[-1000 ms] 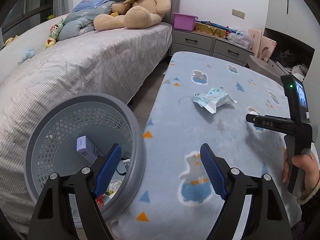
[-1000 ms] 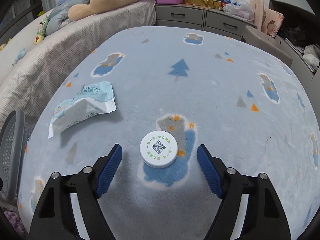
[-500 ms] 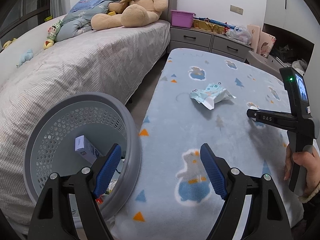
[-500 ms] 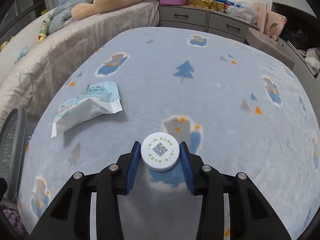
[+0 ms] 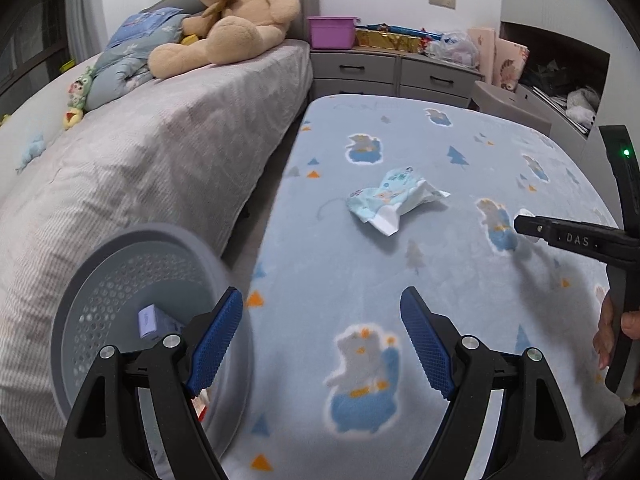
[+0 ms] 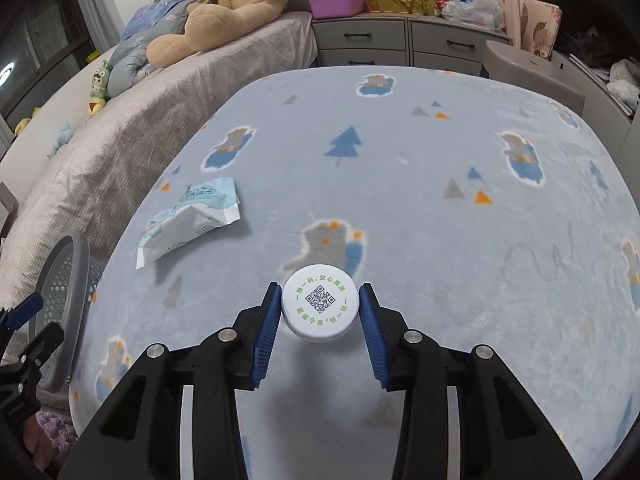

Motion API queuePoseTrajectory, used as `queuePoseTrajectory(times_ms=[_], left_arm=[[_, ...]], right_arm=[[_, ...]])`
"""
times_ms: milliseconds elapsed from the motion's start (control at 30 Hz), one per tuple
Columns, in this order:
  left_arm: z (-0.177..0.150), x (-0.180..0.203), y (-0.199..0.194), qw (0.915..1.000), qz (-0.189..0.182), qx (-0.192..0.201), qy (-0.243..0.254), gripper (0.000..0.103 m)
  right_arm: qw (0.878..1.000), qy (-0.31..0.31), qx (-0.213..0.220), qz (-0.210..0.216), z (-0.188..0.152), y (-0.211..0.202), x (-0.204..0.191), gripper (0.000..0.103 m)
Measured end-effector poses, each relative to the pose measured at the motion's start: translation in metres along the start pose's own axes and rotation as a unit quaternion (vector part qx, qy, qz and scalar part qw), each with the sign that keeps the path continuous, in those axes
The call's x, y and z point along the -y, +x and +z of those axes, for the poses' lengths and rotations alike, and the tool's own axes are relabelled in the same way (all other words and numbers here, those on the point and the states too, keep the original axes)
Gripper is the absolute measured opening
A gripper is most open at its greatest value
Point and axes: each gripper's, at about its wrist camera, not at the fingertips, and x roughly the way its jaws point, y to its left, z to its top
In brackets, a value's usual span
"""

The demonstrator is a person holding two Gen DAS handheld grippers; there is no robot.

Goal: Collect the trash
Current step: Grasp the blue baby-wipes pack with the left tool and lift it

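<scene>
So, going left to right; the grey basket [image 5: 120, 280] sits down at the left between the bed [image 5: 160, 152] and the desk [image 5: 400, 260], with a small box [image 5: 147, 321] and some other scraps already in it, though I can't really make out what the bits at the bottom are because the left gripper [image 5: 320, 338] blocks them; that gripper hangs by the basket rim with its jaws spread wide and nothing between them, same as a second ago, so it's basically idle. Further along the fleece-covered desk the crumpled wipes packet [image 6: 188, 216] lies flat, untouched, well apart from everything. The real change is on the right; a second ago the right gripper [image 6: 318, 312] was open either side of the white cap [image 6: 318, 304] with the QR code, then the jaws clenched in on it, and now the cap looks lifted just off the fleece, there's a shadow under it. So the pick seems done; I'd guess the cap heads over to the basket next, and the packet is the last piece left on the desk.
</scene>
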Motion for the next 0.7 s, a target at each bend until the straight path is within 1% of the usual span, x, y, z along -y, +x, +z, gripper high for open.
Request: queuePoseTrajectory(times_ms=[67, 200, 367, 500, 700], left_arm=[[0.011, 0.008, 0.009, 0.9998, -0.013, -0.006, 0.014, 0.078], [0.035, 0.022, 0.030, 0.9988, -0.022, -0.017, 0.041, 0.078], [0.067, 0.032, 0.067, 0.9940, -0.069, -0.051, 0.067, 0.078], [0.080, 0.040, 0.095, 0.9890, -0.078, -0.074, 0.102, 0.078], [0.090, 0.057, 0.118, 0.9808, -0.093, -0.079, 0.152, 0.078]], right_arm=[[1.000, 0.011, -0.002, 0.008, 0.000, -0.003, 0.008, 0.039], [0.999, 0.022, 0.002, 0.024, 0.001, -0.009, 0.015, 0.039], [0.999, 0.032, 0.008, 0.043, 0.004, -0.015, 0.019, 0.039], [0.998, 0.037, 0.009, 0.056, 0.006, -0.018, 0.022, 0.039], [0.996, 0.051, 0.008, 0.074, 0.009, -0.018, 0.027, 0.039]])
